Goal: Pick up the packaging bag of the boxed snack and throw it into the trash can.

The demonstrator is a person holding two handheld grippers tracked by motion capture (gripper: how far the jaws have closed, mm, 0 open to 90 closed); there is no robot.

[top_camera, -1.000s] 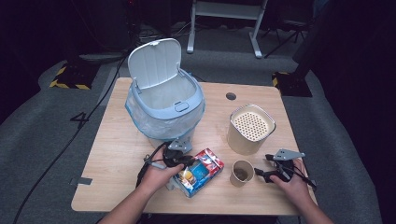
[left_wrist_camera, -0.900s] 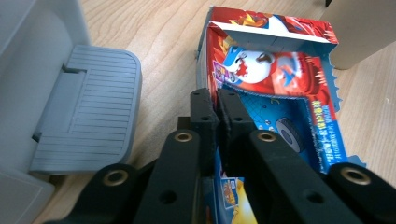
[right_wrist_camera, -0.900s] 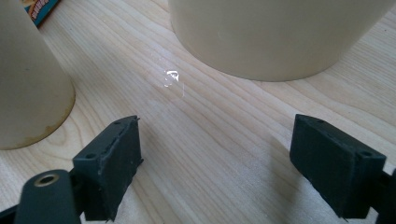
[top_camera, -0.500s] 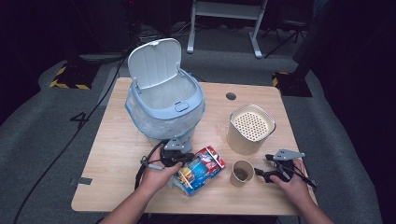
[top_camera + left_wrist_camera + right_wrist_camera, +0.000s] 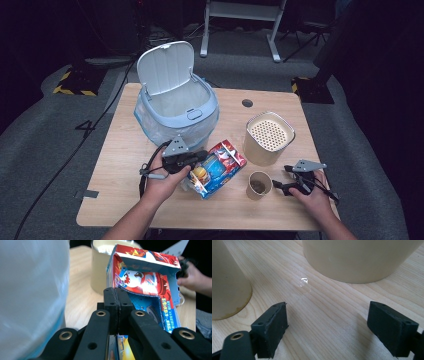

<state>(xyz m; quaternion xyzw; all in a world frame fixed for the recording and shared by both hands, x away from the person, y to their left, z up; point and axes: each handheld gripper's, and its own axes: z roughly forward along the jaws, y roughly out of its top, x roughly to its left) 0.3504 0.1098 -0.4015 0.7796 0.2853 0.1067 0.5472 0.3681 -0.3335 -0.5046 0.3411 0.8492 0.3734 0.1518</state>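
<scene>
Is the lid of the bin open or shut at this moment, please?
Open. The lid stands tipped up and back behind the bin, leaving its mouth uncovered, with the clear bag liner showing inside.

Free room and obstacles on the bench [image 5: 125,200]

Bin [image 5: 175,112] with raised lid blocks the rear left, just beside the left gripper [image 5: 192,161] and the toy box [image 5: 216,167] it clamps. Perforated canister [image 5: 268,137] and small cup [image 5: 259,185] crowd the right gripper [image 5: 280,186]; open wood lies between its spread jaws and along the left edge.
</scene>
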